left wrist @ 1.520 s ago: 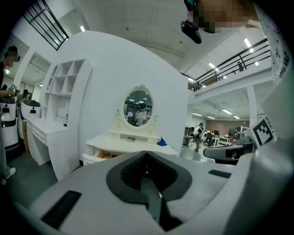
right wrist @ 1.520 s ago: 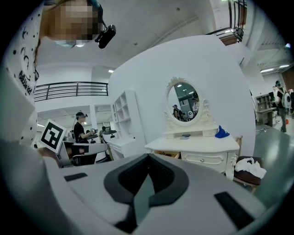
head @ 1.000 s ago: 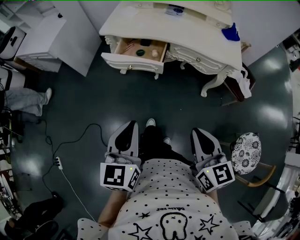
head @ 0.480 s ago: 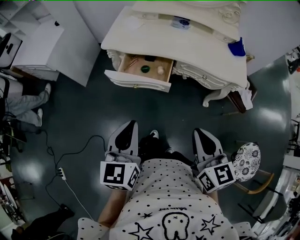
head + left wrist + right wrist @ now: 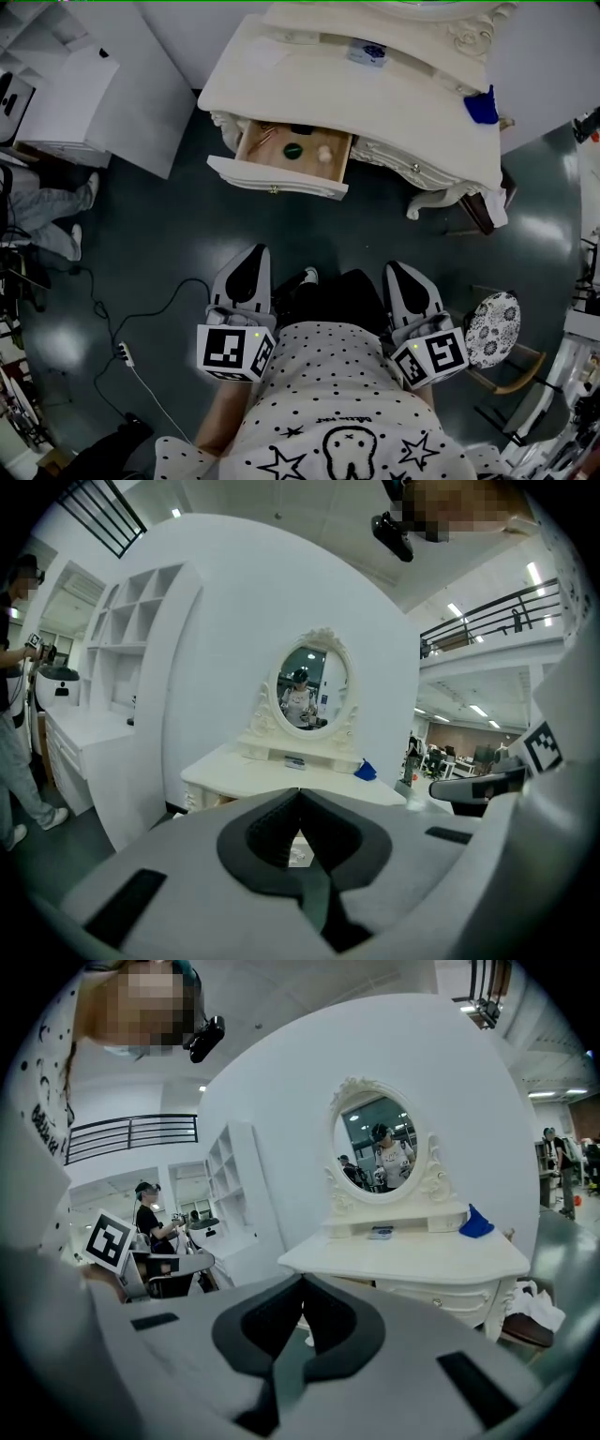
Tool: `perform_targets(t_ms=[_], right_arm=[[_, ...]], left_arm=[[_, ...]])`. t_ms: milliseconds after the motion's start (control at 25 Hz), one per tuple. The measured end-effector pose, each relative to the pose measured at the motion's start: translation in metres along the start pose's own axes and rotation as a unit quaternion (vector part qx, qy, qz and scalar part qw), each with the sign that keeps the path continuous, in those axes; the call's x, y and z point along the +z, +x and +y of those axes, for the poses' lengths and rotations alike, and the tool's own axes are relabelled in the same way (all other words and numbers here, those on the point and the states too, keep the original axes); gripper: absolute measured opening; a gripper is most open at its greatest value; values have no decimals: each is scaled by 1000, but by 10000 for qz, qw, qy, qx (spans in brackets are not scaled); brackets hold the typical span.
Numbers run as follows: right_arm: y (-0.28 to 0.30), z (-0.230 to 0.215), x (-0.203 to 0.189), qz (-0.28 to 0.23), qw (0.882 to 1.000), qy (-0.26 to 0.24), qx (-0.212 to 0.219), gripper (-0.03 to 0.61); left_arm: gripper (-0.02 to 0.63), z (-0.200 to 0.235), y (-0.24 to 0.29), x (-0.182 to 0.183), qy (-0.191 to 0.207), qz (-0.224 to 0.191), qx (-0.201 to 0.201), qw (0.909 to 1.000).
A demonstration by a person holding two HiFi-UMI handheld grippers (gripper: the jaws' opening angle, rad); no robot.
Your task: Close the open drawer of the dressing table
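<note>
1. Held low in front of the person, the left hand-held gripper is seen with its jaws pressed together at the tips and nothing between them.
2. Beside it, the right hand-held gripper is likewise closed and empty.
3. Both are pointed towards the dressing table and are well apart from it.
4. The drawer is found pulled out at the left of the dressing table, towards the near side.
5. A round green thing and a small pale thing are seen inside the drawer.
6. A blue thing is set at the right end of the worktop, and an oval mirror is mounted at its far edge.
7. A stool with a patterned seat is placed on the floor to the right of the person, and a cable is laid across the floor to the left.
</note>
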State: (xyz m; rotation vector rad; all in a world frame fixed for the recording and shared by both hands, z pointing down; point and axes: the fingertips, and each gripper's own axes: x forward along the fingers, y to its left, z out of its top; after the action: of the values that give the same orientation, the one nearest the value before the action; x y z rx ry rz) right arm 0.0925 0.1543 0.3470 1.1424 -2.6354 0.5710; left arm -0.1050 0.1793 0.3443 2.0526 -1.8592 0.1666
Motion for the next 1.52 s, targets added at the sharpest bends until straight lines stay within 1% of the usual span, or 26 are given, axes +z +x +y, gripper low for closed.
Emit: perform_targets(t_ms=[240,480,640,760,880,1040,1280,1520], right_arm=[[24,-24,8,102,9998,1,168,9],[42,-70,41,36,9993,-148,332,9],[50,-101,55,22,9988,-206,440,9],[54,-119,55,78,9983,-214,542,9],[57,-132,54,111,9981,-176,576,9],[57,-144,50,193,9983,-76,536,9],[68,-154,52,245,9990,29,375,9],[90,-148,66,269,9994,56,188,9]], left_arm=[[14,3,27,1,-55,91,235,9997],[14,-8,59,16,-23,41,467,9989],[14,0,72,24,2,-18,882,9961],[14,4,79,29,-9,-135,1181,9929],[14,6,85,30,4,-172,1373,9904],[14,6,93,27,-10,-83,1441,9895],[14,12,111,28,12,-1,1340,9910],[14,45,123,21,45,289,1350,9904]])
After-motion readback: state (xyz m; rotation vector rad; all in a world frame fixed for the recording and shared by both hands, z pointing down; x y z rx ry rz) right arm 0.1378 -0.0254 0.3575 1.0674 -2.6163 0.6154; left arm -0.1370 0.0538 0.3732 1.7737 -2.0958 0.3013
